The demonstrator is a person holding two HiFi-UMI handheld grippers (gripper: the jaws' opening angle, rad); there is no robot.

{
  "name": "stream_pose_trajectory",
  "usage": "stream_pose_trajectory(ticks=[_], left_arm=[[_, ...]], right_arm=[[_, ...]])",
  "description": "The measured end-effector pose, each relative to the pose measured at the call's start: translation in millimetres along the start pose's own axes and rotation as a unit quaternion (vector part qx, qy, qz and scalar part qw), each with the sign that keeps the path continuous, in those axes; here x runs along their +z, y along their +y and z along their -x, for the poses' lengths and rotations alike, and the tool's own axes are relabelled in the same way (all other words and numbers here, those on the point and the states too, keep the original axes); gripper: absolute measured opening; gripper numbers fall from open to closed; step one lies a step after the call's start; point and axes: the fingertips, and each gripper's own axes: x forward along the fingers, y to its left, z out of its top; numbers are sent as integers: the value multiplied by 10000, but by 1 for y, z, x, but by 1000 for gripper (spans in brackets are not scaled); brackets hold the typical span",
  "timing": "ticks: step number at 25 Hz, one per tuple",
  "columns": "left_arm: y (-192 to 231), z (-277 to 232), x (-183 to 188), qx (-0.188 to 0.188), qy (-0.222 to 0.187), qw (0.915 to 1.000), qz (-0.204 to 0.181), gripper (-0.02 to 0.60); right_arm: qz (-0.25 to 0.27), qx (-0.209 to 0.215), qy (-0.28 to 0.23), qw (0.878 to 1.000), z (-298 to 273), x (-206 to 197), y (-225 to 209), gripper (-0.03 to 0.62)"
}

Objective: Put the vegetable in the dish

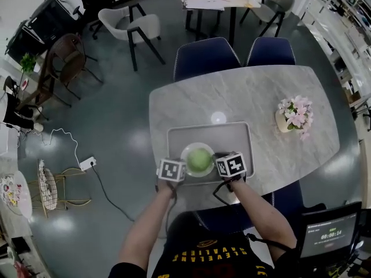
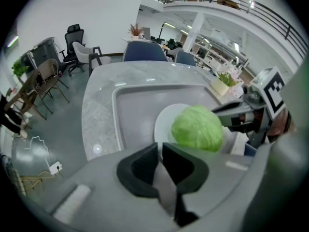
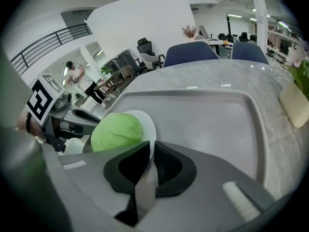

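Note:
A round green cabbage (image 1: 199, 159) sits in a white dish (image 1: 186, 153) over the near part of a grey tray (image 1: 232, 133). My left gripper (image 1: 181, 169) is shut on the dish's left rim and my right gripper (image 1: 219, 165) on its right rim. In the left gripper view the cabbage (image 2: 197, 128) fills the dish (image 2: 164, 122) just beyond my left gripper (image 2: 160, 151). The right gripper view shows the dish's rim (image 3: 147, 124) running into my right gripper (image 3: 151, 151), with the cabbage (image 3: 117, 131) to its left. I cannot tell whether the dish rests on the tray.
The tray lies on a marble table (image 1: 191, 103) with a pot of pink flowers (image 1: 295, 116) at the right. Two blue chairs (image 1: 206, 57) stand at the far side. A cable and power strip (image 1: 87, 164) lie on the floor to the left.

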Motion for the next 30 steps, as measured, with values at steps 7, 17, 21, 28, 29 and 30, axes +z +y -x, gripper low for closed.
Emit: stream_pose_trajectory(ticks=[7,17,21,28,29,30], left_arm=[[-13,28,11,-336,-636,9970,276,1],[-50,92,3,-1133,-1498,9804,590,1],[-63,122,0,-1286,-1760,9738,646,1],[-98,171,-1,-1527,-2262,9604,568,0],[-101,177,-2,-1542,-2329,9588,520,0],[-104,184,-3,-1544,-2406,9573,442,1]], right_arm=[[-236,-52,-392,9989,30,12,-2,6],[-464,625,-1038,9916,75,17,42,6],[-537,772,-1329,9867,101,19,59,6],[-296,804,-1766,9805,150,18,78,6],[-257,801,-1860,9789,156,20,80,6],[-216,790,-1968,9770,164,22,83,6]])
